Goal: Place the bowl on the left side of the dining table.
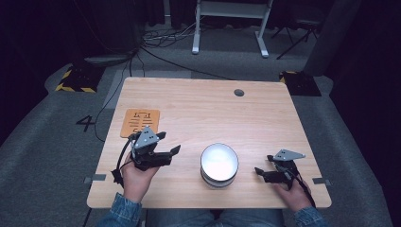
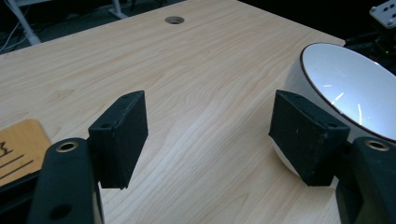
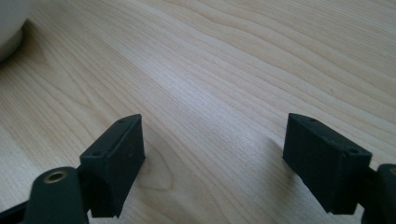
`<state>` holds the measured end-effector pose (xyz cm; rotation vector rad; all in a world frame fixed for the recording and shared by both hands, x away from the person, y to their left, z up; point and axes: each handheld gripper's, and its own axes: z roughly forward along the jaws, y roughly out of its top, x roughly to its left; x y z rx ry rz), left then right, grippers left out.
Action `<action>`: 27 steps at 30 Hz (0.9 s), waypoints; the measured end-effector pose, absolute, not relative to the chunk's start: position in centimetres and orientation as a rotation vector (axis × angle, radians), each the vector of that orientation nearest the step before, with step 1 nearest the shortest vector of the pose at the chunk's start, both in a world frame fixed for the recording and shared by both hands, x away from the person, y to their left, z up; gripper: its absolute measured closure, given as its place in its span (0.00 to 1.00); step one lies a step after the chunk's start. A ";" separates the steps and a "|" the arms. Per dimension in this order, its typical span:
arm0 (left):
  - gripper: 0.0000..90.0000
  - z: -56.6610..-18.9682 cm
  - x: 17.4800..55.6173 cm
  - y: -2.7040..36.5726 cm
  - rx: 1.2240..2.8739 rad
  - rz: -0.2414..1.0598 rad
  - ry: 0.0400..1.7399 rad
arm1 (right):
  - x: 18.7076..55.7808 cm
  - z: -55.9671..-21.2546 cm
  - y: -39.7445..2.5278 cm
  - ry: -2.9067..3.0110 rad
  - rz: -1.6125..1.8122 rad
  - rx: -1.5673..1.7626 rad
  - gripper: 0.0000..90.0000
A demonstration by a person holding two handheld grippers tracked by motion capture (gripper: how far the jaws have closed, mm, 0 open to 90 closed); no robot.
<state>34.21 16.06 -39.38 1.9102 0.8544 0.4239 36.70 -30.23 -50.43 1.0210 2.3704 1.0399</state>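
A white bowl (image 1: 219,163) with a thin dark rim stands near the front middle of the wooden table (image 1: 208,109). My left gripper (image 1: 169,143) is held just left of it, open, with nothing between its jaws. In the left gripper view the left gripper (image 2: 210,135) frames bare wood, and the bowl (image 2: 345,84) sits right beside the right-hand jaw. My right gripper (image 1: 265,165) hovers low to the right of the bowl, also open and empty. In the right gripper view the right gripper (image 3: 215,154) is over bare wood, with the bowl (image 3: 9,23) at the top left corner.
An orange card (image 1: 140,123) with dark markings lies flat at the table's left, behind my left hand; the orange card (image 2: 18,144) also shows beside the left jaw. A round cable hole (image 1: 239,92) sits near the far edge. Cables and desk legs lie on the floor beyond.
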 end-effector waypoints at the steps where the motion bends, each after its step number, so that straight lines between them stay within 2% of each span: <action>1: 0.31 -39.3 34.3 15.8 1.919 0.429 0.846 | 36.7 -50.4 -30.2 2.370 1.040 1.024 0.23; 20: 0.31 -38.5 36.9 10.2 2.019 0.272 0.729 | 36.6 -50.4 -30.1 2.367 1.048 1.040 0.23; 27: 0.31 -37.8 37.2 8.4 2.061 0.276 0.691 | 36.6 -50.4 -30.1 2.368 1.046 1.040 0.23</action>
